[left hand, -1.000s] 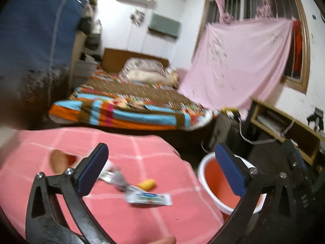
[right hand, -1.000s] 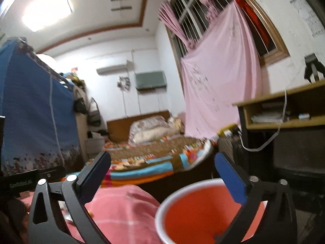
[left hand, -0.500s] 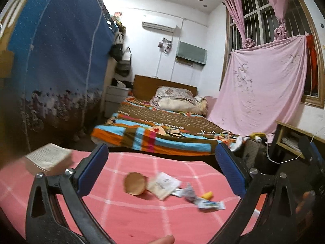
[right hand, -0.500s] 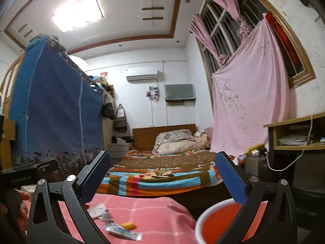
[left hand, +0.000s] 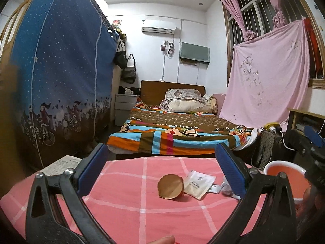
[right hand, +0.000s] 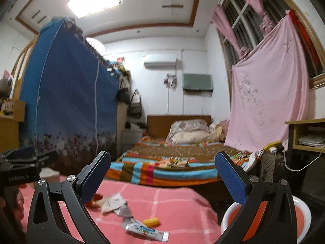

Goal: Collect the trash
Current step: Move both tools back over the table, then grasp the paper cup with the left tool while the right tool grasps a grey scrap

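Both grippers wide, empty. Left gripper (left hand: 160, 166) faces the cup (left hand: 171, 186) on the desk (left hand: 126, 207) — dead ahead, nearer than right gripper (right hand: 162, 174); tube (right hand: 146, 230) lies crosswise below it. Bin (right hand: 300, 213) right.

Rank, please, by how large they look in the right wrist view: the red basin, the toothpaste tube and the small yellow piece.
1. red basin, though the gripper hides part of it and it is cut off by the frame
2. toothpaste tube
3. small yellow piece

The basin's nearness cannot be judged, so only apparent size is ranked.
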